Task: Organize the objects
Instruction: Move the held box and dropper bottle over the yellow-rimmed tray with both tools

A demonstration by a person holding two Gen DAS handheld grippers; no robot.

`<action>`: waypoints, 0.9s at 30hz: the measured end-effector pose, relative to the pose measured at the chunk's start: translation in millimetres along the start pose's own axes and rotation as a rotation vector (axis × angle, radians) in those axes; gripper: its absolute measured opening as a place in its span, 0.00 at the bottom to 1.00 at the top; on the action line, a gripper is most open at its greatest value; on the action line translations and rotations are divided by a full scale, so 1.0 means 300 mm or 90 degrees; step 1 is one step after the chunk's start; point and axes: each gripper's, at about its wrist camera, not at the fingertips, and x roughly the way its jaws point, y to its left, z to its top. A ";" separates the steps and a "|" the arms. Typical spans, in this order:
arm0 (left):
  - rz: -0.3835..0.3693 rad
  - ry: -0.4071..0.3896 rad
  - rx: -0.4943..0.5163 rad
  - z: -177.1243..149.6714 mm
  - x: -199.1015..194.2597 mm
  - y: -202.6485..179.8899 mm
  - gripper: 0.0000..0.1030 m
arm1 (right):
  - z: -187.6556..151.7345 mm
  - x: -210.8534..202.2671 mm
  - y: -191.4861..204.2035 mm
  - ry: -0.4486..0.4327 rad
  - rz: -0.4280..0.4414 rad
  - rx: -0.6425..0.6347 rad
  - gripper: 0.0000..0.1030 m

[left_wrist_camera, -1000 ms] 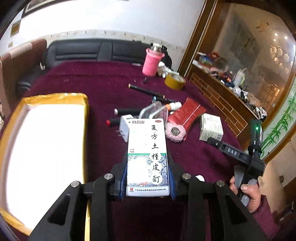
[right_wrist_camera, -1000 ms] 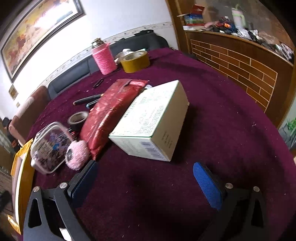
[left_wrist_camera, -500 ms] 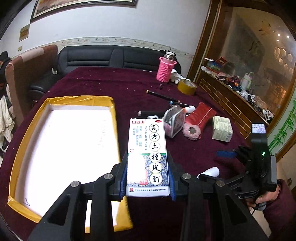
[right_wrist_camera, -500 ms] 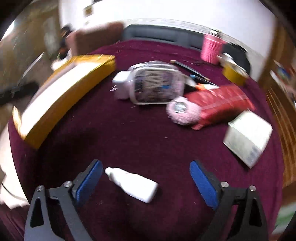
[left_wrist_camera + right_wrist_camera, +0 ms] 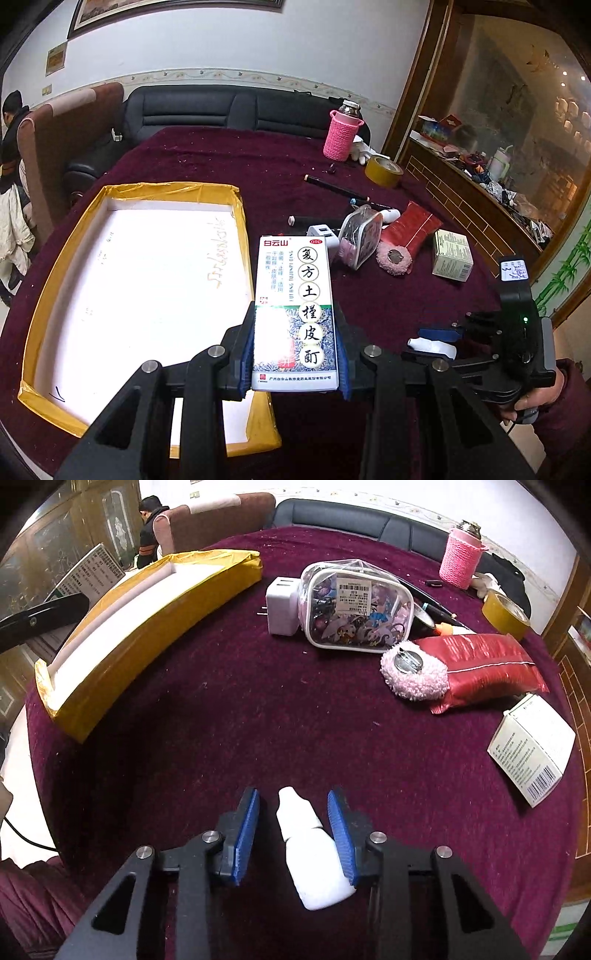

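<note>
Right hand-held gripper (image 5: pixel 293 834): jaws just closing around the small white dropper bottle (image 5: pixel 314 853) lying on the desk (image 5: pixel 258 720); right pad touching, left apart. Judging it light, rigid, slick; gripping mid-body. Left hand-held gripper (image 5: pixel 295 354) is clamping the medicine box (image 5: pixel 293 314) beside the foam tray (image 5: pixel 236 206).

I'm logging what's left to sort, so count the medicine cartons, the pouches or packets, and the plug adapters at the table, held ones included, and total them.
Medicine cartons: 2 (tall carton, squat carton)
Pouches or packets: 2 (clear pouch, red packet)
Plug adapters: 1 (plug adapter)
Total: 5
</note>
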 end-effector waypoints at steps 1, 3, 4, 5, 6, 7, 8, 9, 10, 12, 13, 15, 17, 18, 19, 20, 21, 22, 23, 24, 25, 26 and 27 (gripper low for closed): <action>0.001 -0.001 0.000 -0.002 -0.001 0.002 0.32 | -0.004 -0.004 0.005 -0.001 -0.002 0.000 0.41; 0.001 -0.001 -0.005 -0.007 -0.003 0.009 0.32 | -0.016 -0.013 0.007 -0.001 -0.003 0.004 0.41; 0.002 -0.001 -0.007 -0.008 -0.005 0.013 0.32 | -0.022 -0.017 0.008 0.000 -0.002 0.006 0.40; 0.003 -0.002 -0.010 -0.009 -0.007 0.017 0.32 | -0.026 -0.019 0.010 0.000 -0.003 0.007 0.38; 0.004 -0.004 -0.013 -0.010 -0.012 0.023 0.32 | -0.034 -0.025 0.015 0.000 -0.002 0.009 0.27; 0.005 -0.006 -0.015 -0.010 -0.016 0.027 0.32 | -0.038 -0.028 0.017 0.000 -0.003 0.012 0.27; 0.005 -0.008 -0.018 -0.010 -0.022 0.034 0.32 | -0.041 -0.032 0.020 0.001 -0.001 0.018 0.27; 0.006 -0.011 -0.021 -0.008 -0.029 0.041 0.32 | -0.043 -0.035 0.020 0.003 0.005 0.026 0.27; 0.007 -0.014 -0.023 -0.006 -0.035 0.046 0.32 | -0.043 -0.042 0.021 0.001 0.012 0.032 0.27; 0.012 -0.021 -0.026 0.003 -0.052 0.062 0.32 | -0.035 -0.062 0.024 -0.007 0.021 0.044 0.26; 0.015 -0.025 -0.027 0.008 -0.059 0.069 0.32 | -0.020 -0.079 0.024 -0.016 0.033 0.056 0.26; 0.020 -0.035 -0.030 0.018 -0.077 0.088 0.32 | 0.009 -0.104 0.029 -0.035 0.055 0.072 0.27; 0.028 -0.041 -0.031 0.032 -0.087 0.108 0.32 | 0.059 -0.131 0.045 -0.056 0.094 0.086 0.27; 0.035 -0.043 -0.031 0.038 -0.089 0.119 0.32 | 0.078 -0.137 0.054 -0.061 0.106 0.089 0.27; 0.042 -0.044 -0.031 0.043 -0.091 0.131 0.32 | 0.105 -0.142 0.067 -0.068 0.122 0.093 0.27; 0.048 -0.044 -0.032 0.047 -0.089 0.144 0.32 | 0.138 -0.146 0.084 -0.075 0.141 0.096 0.27; 0.054 -0.044 -0.034 0.051 -0.087 0.158 0.32 | 0.167 -0.147 0.101 -0.080 0.157 0.098 0.27; 0.058 -0.043 -0.035 0.054 -0.084 0.168 0.32 | 0.198 -0.146 0.120 -0.086 0.173 0.100 0.27; 0.064 -0.040 -0.036 0.057 -0.076 0.179 0.32 | 0.245 -0.141 0.147 -0.093 0.191 0.101 0.27; 0.069 -0.036 -0.038 0.059 -0.065 0.194 0.32 | 0.268 -0.133 0.165 -0.096 0.200 0.100 0.27; 0.072 -0.031 -0.041 0.058 -0.056 0.204 0.32 | 0.304 -0.122 0.185 -0.098 0.211 0.099 0.27; 0.074 -0.024 -0.046 0.056 -0.044 0.218 0.32 | 0.343 -0.104 0.207 -0.098 0.220 0.100 0.27; 0.075 -0.014 -0.052 0.053 -0.027 0.232 0.32 | 0.373 -0.082 0.223 -0.095 0.225 0.101 0.27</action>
